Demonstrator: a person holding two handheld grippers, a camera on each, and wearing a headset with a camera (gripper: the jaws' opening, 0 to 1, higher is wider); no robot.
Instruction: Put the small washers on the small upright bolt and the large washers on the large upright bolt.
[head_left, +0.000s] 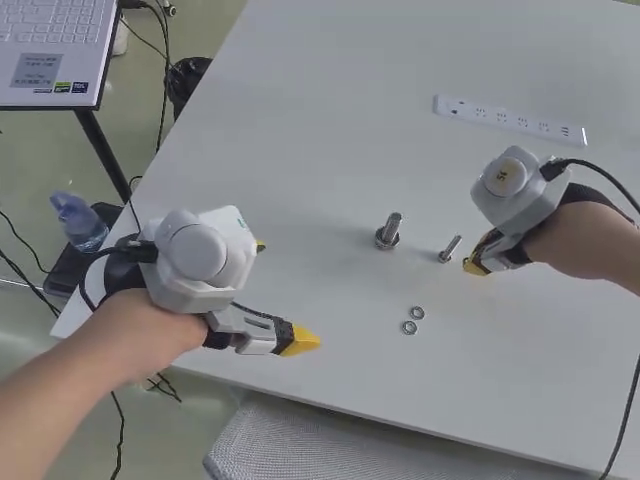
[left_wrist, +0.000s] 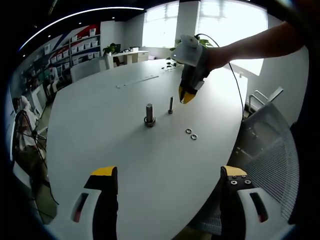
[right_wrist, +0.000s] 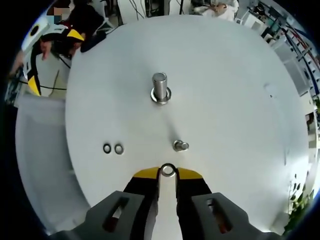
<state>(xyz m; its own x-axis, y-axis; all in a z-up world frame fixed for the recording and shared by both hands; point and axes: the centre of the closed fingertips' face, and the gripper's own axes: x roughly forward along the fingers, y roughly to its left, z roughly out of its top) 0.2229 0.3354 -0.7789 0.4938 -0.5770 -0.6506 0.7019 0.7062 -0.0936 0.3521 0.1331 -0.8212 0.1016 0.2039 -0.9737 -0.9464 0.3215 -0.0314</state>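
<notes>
Right gripper view: right hand-held gripper (right_wrist: 168, 176) pinches washer (right_wrist: 168, 166) near small bolt (right_wrist: 180, 145).

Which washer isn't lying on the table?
The washer pinched in the right gripper, beside the small bolt; the other two washers lie together on the table.

pwr strip (head_left: 510, 120) on tbl (head_left: 330, 120) far side | laptop (head_left: 50, 45) upper-left | water btl (head_left: 78, 222) left of tbl

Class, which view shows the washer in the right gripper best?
The right gripper view: the washer sits close up, pinched between the jaws. In the head view and left gripper view the right gripper is small and its washer too small to tell.
</notes>
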